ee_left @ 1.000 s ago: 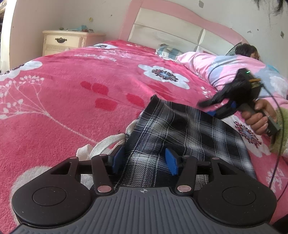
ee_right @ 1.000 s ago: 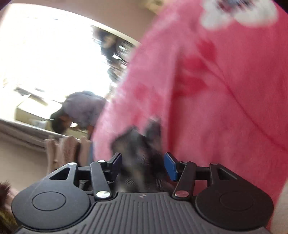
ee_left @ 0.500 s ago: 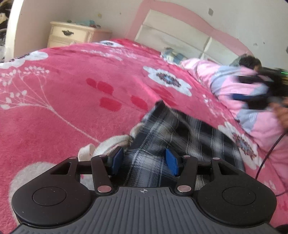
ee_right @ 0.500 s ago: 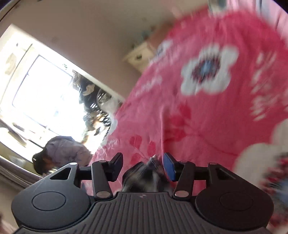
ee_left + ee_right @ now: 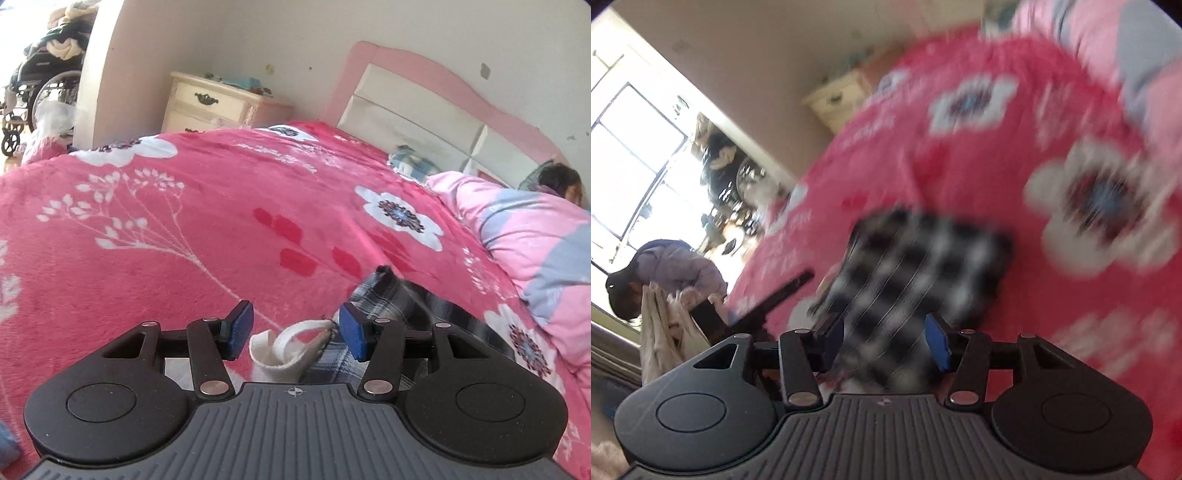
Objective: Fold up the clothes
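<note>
A black-and-white plaid garment (image 5: 410, 306) lies on the pink flowered blanket (image 5: 184, 236), just right of my left gripper (image 5: 297, 332). That gripper is open, and a white strip of cloth (image 5: 291, 350) sticks out from the garment's edge between its blue pads (image 5: 240, 328). The right wrist view is blurred by motion. There the plaid garment (image 5: 923, 266) shows as a folded rectangle, and its near end runs down between the fingers of my right gripper (image 5: 886, 343), whose jaws stand apart.
A pink and grey quilt (image 5: 528, 251) covers a person lying at the bed's right, below the pink headboard (image 5: 424, 77). A cream nightstand (image 5: 214, 107) and a wheelchair (image 5: 40, 85) stand beyond the bed. Another person (image 5: 672, 269) handles pale cloth at the bedside.
My left gripper has shifted left off the plaid cloth, so the white strip now sits between its fingers. The right gripper left the left wrist view and swung round over the folded garment.
</note>
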